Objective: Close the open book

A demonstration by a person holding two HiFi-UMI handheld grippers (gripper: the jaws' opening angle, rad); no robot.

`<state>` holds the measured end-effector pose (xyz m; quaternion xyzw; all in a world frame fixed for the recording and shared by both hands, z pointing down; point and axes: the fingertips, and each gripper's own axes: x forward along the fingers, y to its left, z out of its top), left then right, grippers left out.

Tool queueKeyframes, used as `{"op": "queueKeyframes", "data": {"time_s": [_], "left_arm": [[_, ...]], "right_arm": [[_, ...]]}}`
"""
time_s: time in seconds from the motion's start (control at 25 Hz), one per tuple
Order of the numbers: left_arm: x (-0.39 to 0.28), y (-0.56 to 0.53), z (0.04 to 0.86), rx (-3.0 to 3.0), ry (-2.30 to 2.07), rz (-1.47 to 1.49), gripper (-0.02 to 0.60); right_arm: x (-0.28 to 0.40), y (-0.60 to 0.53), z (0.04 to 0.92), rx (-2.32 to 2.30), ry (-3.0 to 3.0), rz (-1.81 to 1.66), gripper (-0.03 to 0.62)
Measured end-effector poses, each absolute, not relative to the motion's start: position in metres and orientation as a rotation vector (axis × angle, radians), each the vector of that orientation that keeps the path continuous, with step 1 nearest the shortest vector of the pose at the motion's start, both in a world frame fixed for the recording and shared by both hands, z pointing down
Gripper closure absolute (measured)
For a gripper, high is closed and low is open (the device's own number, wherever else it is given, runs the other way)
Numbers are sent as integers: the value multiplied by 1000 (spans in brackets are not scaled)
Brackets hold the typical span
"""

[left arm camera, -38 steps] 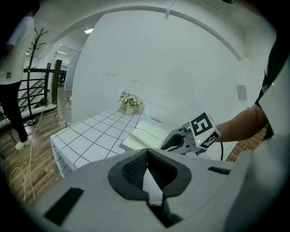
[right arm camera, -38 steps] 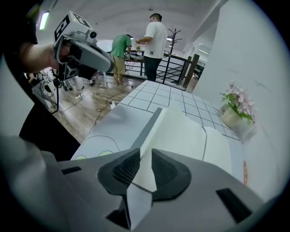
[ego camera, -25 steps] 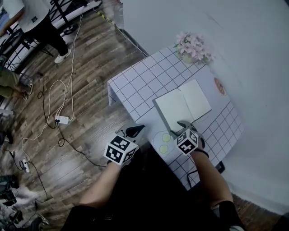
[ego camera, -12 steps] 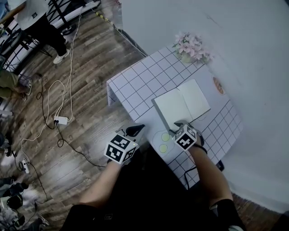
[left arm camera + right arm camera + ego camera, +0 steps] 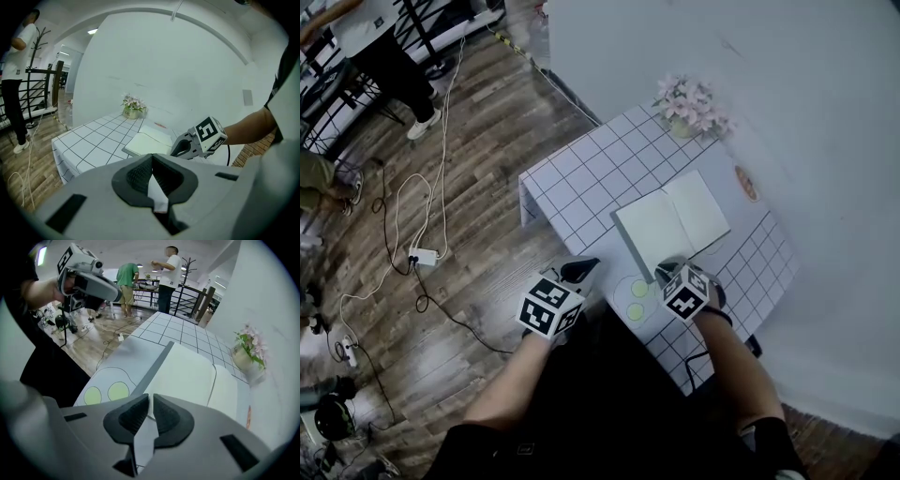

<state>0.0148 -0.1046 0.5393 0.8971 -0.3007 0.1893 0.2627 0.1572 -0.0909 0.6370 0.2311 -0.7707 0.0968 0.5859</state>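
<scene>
Just off the near edge of the white black-gridded table (image 5: 581, 173), the left gripper (image 5: 579, 271) hangs with jaws together and empty, while the right gripper (image 5: 150, 400), jaws just closed, pinches the near edge of the open white-paged book (image 5: 673, 220) lying mid-table, short of the pink flowers (image 5: 689, 101) at the far corner.

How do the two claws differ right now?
The right claw points steeply down at the open book, its jaws having just closed on the near edge. The left claw hangs off the table, over the floor, holding nothing. Both have their jaws together.
</scene>
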Motion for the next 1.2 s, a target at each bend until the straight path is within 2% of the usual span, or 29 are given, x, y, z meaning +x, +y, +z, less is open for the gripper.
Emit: {"op": "queueKeyframes", "data": {"time_s": [0.12,0.28,0.36,0.52,0.88,1.2], "left_arm": [[16,-104,540,2429,-811,513,572],[12,-101,542,2420,-812,519,572],[10,-100,544,2414,-817,521,572],[7,-98,547,2408,-822,524,572],[19,-99,542,2422,-801,529,572],[40,-112,546,2436,-772,563,572]], "right_arm": [[158,-88,649,510,-1741,136,509],[156,-83,663,454,-1681,48,491],[157,-81,666,450,-1676,40,505],[160,-80,656,490,-1704,68,574],[188,-110,594,674,-1756,39,579],[268,-160,535,1063,-1753,19,577]]}}
